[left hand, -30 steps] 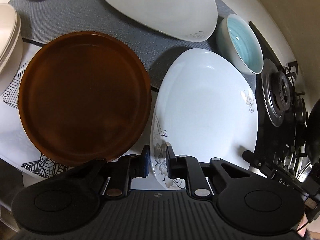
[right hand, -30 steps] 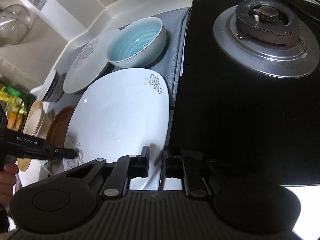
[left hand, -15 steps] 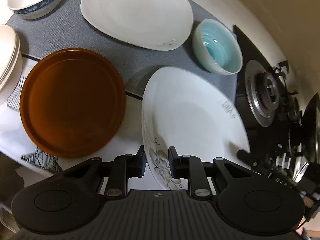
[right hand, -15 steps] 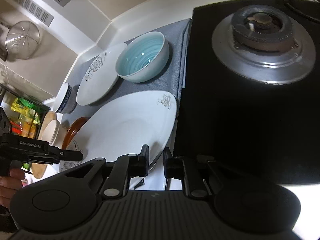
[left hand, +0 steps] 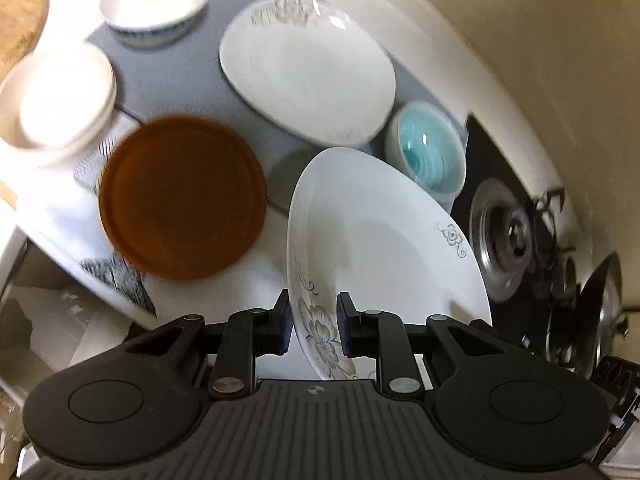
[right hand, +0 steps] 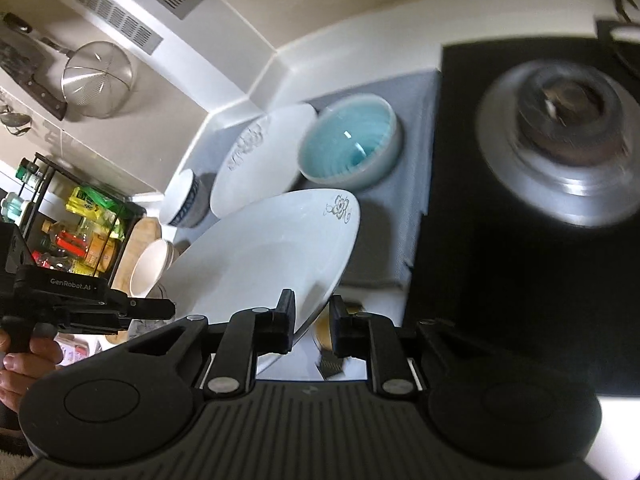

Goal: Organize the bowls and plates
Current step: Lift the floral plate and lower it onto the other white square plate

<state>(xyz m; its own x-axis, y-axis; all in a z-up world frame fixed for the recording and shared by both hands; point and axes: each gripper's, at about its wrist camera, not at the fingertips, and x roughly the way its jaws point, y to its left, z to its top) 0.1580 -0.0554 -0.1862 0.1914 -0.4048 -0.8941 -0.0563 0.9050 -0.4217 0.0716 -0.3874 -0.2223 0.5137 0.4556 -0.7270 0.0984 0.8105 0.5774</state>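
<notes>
A white plate with a grey flower print [left hand: 384, 240] is lifted off the counter and tilted. My left gripper [left hand: 312, 326] is shut on its near rim. My right gripper [right hand: 312, 322] is shut on its other rim; the plate also shows in the right wrist view [right hand: 260, 256]. A second white flowered plate [left hand: 308, 68] lies on the grey mat [left hand: 168, 80] behind it. A blue-glazed bowl [left hand: 430, 152] stands beside that plate. A brown round plate [left hand: 182, 198] lies to the left.
A white bowl with blue pattern [left hand: 156, 0] and a stack of cream bowls [left hand: 60, 96] stand at the back left. A black gas hob with a burner [right hand: 560, 140] lies to the right. A shelf of bottles [right hand: 76, 232] stands far left.
Both grippers have raised the flowered plate off the counter and tilted it. The view has pulled back, so the other dishes look smaller and farther away.
</notes>
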